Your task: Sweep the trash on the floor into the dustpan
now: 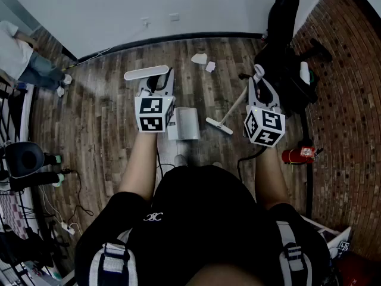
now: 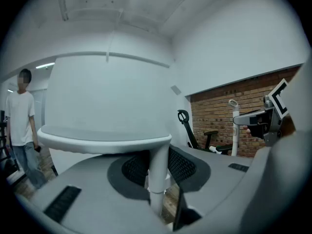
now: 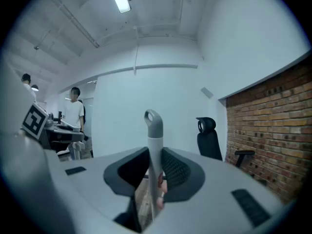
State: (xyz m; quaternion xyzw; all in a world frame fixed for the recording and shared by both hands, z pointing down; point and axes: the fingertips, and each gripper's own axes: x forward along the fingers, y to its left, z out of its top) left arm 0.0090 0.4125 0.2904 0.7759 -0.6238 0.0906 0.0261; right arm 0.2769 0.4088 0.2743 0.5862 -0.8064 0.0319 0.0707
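Note:
Two crumpled white paper scraps (image 1: 199,58) (image 1: 210,67) lie on the wooden floor near the far wall. The white dustpan (image 1: 183,124) rests on the floor in front of me. Its upright stem (image 2: 157,177) ends in a wide flat handle (image 1: 146,73), and my left gripper (image 1: 156,85) is shut on that stem. The broom's white head (image 1: 219,126) touches the floor just right of the dustpan. My right gripper (image 1: 260,87) is shut on the broom handle (image 3: 155,150), whose grey looped tip sticks up past the jaws.
A black office chair (image 1: 280,22) stands at the back right against the brick wall (image 1: 351,70). A red fire extinguisher (image 1: 297,155) lies at my right. A person (image 1: 21,58) stands at the far left; equipment and cables (image 1: 71,183) crowd the left side.

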